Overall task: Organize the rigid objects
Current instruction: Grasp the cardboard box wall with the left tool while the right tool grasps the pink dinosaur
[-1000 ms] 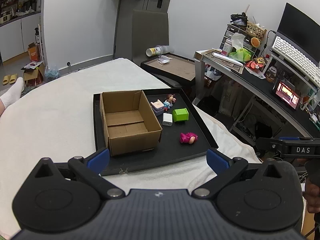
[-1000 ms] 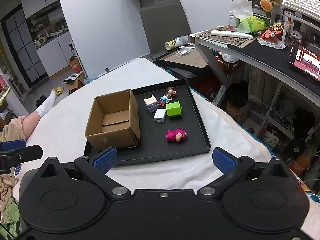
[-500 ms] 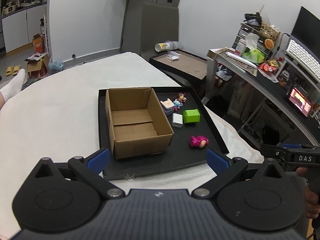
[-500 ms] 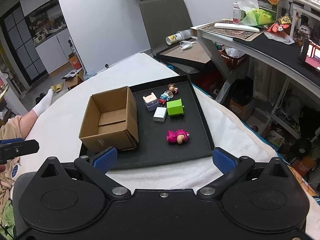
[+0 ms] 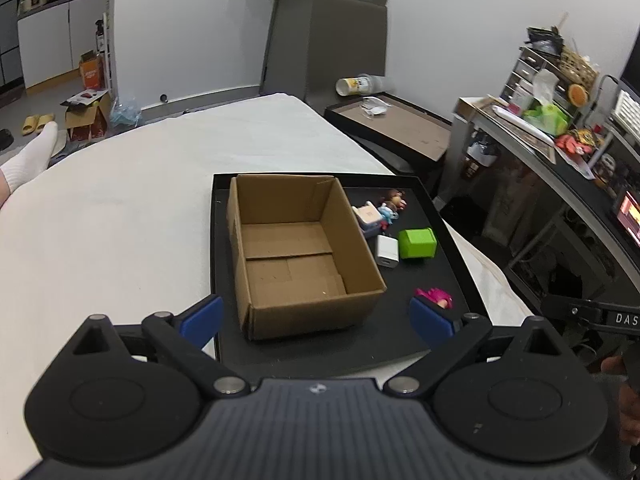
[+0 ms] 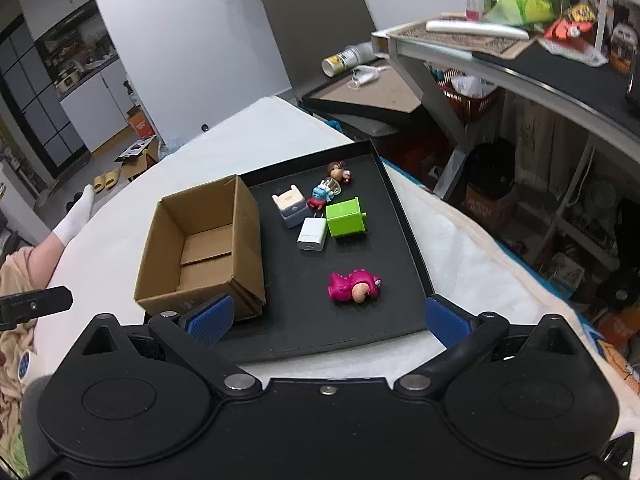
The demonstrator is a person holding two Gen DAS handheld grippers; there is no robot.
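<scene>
Ahead of the right gripper's wide, empty jaws lay the pink toy; being rounded, it could squirt sideways from a skewed pinch.

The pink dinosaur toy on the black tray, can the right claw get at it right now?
Probably yes. The pink dinosaur toy lies alone on the black tray, nothing over it, right ahead of the open right claw.

a tray lay on a cloth-covered surface. an open box stood on its left half. to the box's right sat small toys in a cluster, with one figure apart, nearer the camera.
</scene>
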